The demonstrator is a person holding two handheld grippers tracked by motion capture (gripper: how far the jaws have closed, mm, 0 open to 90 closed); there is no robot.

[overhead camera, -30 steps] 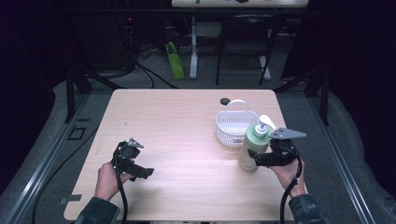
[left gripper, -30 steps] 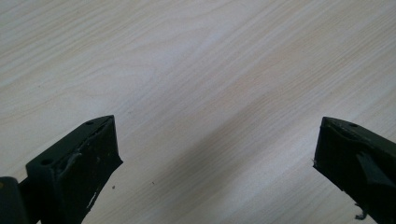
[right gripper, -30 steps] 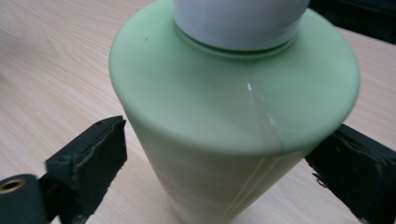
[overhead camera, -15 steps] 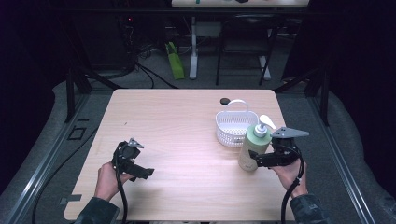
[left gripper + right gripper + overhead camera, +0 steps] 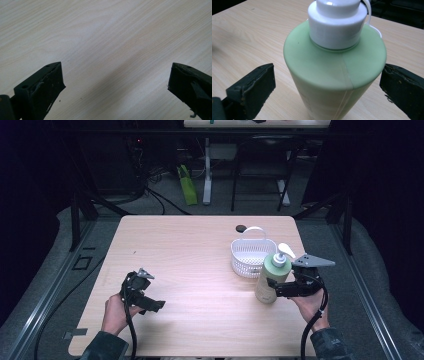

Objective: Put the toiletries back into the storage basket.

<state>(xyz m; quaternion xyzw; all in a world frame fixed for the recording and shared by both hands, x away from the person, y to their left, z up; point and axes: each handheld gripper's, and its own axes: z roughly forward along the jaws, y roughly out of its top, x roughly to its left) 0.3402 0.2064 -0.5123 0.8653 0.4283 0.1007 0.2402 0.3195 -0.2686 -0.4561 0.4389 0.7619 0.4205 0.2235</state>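
- My right claw (image 5: 274,287) is spread wide around the green bottle (image 5: 272,279); in the right gripper view the bottle (image 5: 334,72) stands between the two jaws, with a gap of table showing on the left side and the right jaw just beside the bottle's shoulder. I cannot tell whether that right jaw touches it.
- The claw (image 5: 327,87) pinches nothing; the bottle stands upright on the table (image 5: 200,250) on its own base.
- My left claw (image 5: 150,304) is also spread wide and empty. In the left gripper view its jaws stand far apart over bare wood (image 5: 112,45), and the claw (image 5: 115,82) touches nothing.
- The left claw sits at the near left part of the table, well apart from the bottle and the right claw.
- The bottle has a white pump cap (image 5: 335,22), its spout (image 5: 286,249) pointing up and to the right in the high view.
- A white basket (image 5: 250,256) with slotted walls and an arched handle stands just behind the bottle, on the far right part of the table. I see nothing inside it; the bottle is outside it, just in front of its near rim.
- A small dark round thing (image 5: 241,227) lies on the table behind the basket, near the far edge.
- Against the frames from a second ago and half a second ago, both claws, the bottle and the basket sit where they did; I see no shift.
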